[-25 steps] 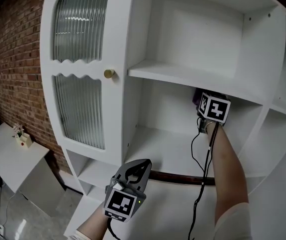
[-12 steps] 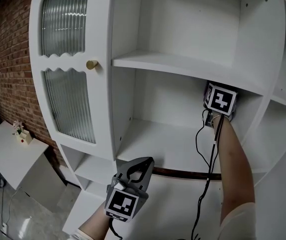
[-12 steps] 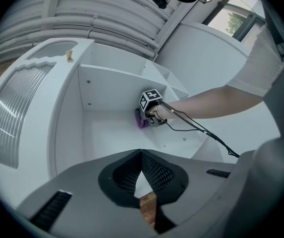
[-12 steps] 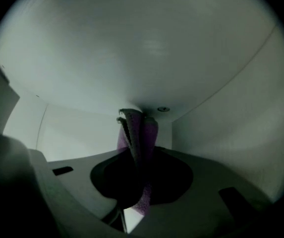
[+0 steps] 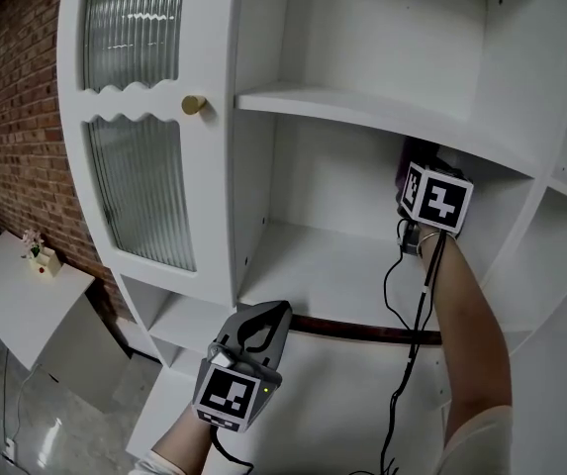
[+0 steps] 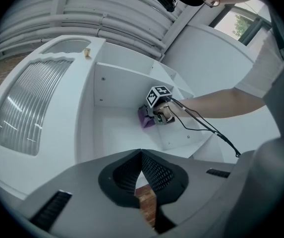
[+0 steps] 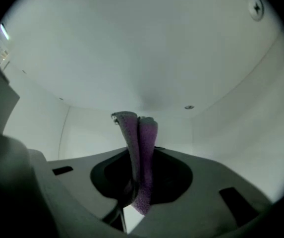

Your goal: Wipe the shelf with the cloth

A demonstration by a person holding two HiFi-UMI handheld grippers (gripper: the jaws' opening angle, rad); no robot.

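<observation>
Fingers of the right gripper [image 7: 140, 181] clamp the cloth [image 7: 141, 133] at the shelf's [image 5: 334, 265] back right corner, the left gripper [image 6: 142, 156] pressed together empty below its front edge, so wiping seems underway with most left.

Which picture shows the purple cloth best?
The right gripper view: the cloth fills its middle, pinched in the right tongs. The left gripper view shows it small and far; the head view barely shows it.

shelf [image 5: 337, 265]: white, bare board in open cabinet [image 5: 250, 166] | low white table [image 5: 21, 303]: small ornament [image 5: 40, 256] on top
</observation>
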